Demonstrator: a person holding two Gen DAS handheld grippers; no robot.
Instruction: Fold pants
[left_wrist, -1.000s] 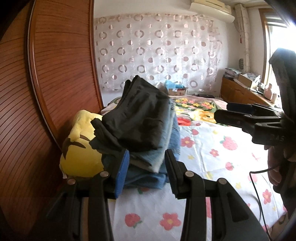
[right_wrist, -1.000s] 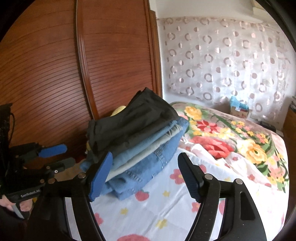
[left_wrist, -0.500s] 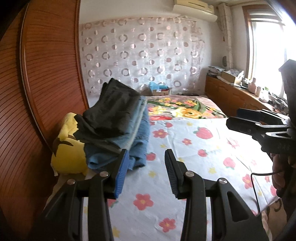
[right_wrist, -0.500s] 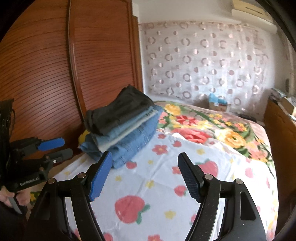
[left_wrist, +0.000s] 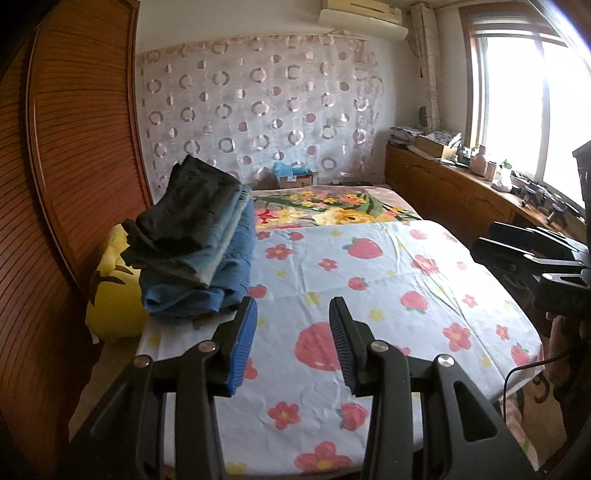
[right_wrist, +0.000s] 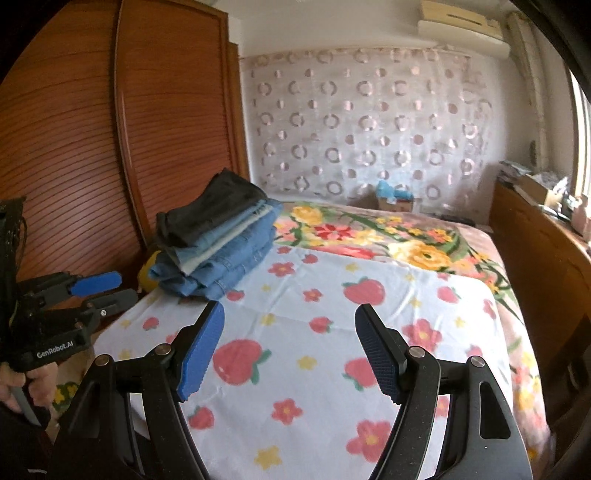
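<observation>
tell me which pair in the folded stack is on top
The dark grey pants top the stack; every pair beneath is blue denim, the deepest blue at the bottom.

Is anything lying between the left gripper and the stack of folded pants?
Nothing visible. Only bare strawberry sheet lies between the open left gripper and the pants stack. The yellow pillow sits beside the stack, towards the wardrobe.

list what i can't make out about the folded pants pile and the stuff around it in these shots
- Yellow cushion: mostly hidden under the pants pile in both views; its shape is unclear.
- Number of pants in the pile: only layer edges show.
- Box at the curtain: too small to read.
- Window ledge items: washed out by glare, left wrist view.
</observation>
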